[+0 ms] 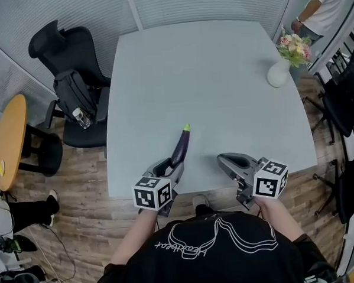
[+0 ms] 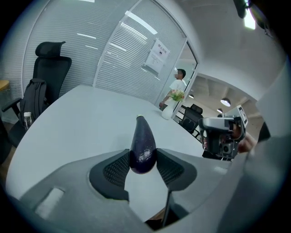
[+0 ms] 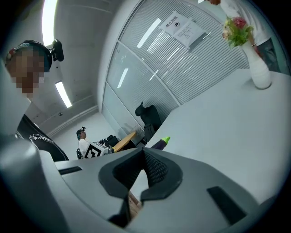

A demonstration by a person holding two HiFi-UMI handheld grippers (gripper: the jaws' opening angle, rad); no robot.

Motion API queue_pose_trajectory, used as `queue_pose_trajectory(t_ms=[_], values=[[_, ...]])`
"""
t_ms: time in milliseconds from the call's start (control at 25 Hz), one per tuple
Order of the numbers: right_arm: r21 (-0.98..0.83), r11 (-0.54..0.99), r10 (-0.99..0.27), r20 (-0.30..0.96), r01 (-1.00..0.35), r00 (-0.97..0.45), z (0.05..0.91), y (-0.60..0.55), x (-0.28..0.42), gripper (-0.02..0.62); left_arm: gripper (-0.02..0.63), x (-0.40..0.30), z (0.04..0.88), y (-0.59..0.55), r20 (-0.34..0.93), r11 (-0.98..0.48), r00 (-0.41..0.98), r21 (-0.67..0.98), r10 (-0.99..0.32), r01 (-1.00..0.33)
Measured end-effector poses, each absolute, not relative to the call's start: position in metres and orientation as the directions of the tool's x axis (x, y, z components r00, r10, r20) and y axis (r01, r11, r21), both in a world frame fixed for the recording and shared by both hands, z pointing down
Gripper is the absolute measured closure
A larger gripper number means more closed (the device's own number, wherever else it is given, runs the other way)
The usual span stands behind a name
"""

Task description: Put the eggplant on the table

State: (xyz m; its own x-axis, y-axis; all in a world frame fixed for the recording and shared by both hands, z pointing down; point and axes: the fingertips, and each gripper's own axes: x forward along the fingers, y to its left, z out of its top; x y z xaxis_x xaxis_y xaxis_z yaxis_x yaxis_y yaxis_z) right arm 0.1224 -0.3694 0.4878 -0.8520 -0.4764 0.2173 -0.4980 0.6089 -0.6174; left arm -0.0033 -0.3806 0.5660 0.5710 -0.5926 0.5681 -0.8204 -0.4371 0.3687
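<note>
A long dark purple eggplant (image 1: 181,146) with a green stem end is held at its thick end by my left gripper (image 1: 169,168), just over the near part of the pale grey table (image 1: 221,82). In the left gripper view both black pads press on the eggplant (image 2: 142,145), which points away over the tabletop. Whether its far end touches the table I cannot tell. My right gripper (image 1: 223,160) hovers at the table's front edge to the right, its jaws together and holding nothing. In the right gripper view its pads (image 3: 154,167) meet at the tips, and the eggplant's green tip (image 3: 166,139) peeks above them.
A white vase of flowers (image 1: 280,73) stands at the table's far right corner. A black office chair with a backpack (image 1: 73,84) sits left of the table, and a round orange table (image 1: 8,141) is further left. A person (image 1: 324,6) stands behind the vase.
</note>
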Motion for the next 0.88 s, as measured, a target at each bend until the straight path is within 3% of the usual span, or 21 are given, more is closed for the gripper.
queue_pose_trajectory(t_ms=[880], values=[[-0.659,0.566,-0.456,0.251,-0.496,-0.854,0.513,-0.396,0.135,0.586,0.414,0.0,0.648,-0.405,0.692,-0.424,0.493,0.289,-0.527,-0.858]])
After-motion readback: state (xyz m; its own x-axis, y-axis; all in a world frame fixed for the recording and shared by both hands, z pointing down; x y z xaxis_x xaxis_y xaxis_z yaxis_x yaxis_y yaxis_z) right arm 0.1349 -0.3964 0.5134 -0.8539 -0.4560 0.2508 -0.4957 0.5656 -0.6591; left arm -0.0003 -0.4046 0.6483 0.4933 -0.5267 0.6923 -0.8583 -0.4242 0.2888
